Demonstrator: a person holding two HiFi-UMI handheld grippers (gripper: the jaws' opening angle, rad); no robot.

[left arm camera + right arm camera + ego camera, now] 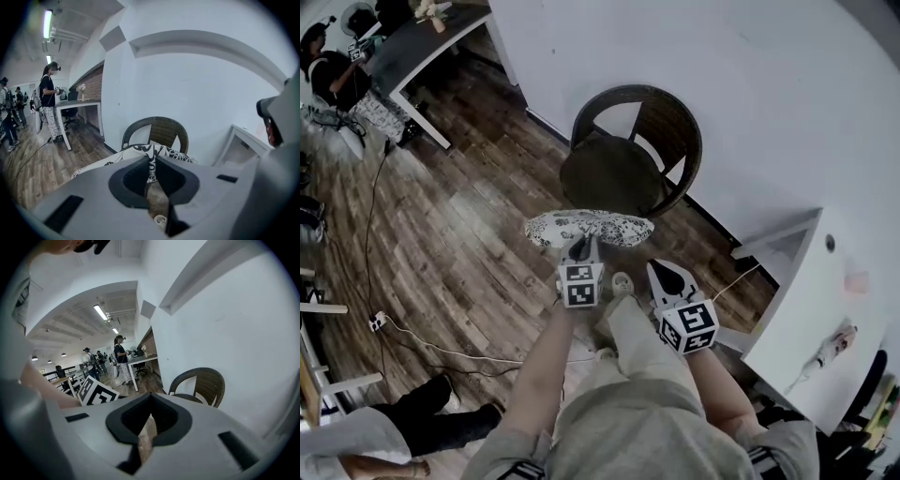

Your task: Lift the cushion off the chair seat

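Note:
A dark wicker chair (623, 159) stands by the white wall, its seat bare. The white cushion with a dark pattern (589, 227) hangs in the air in front of the chair, clear of the seat. My left gripper (579, 247) is shut on the cushion's near edge. In the left gripper view the patterned cushion (164, 151) is pinched between the jaws of the left gripper (151, 163), with the chair (159, 131) behind it. My right gripper (663, 272) sits to the right of the cushion, apart from it, jaws together and empty. The right gripper (149, 420) faces the chair (199, 383).
A white desk (806, 291) stands close at the right. A cable (441, 349) runs over the wooden floor at the left. A long table (422, 47) and a standing person (333, 80) are at the far left. Someone's legs (441, 422) lie at the lower left.

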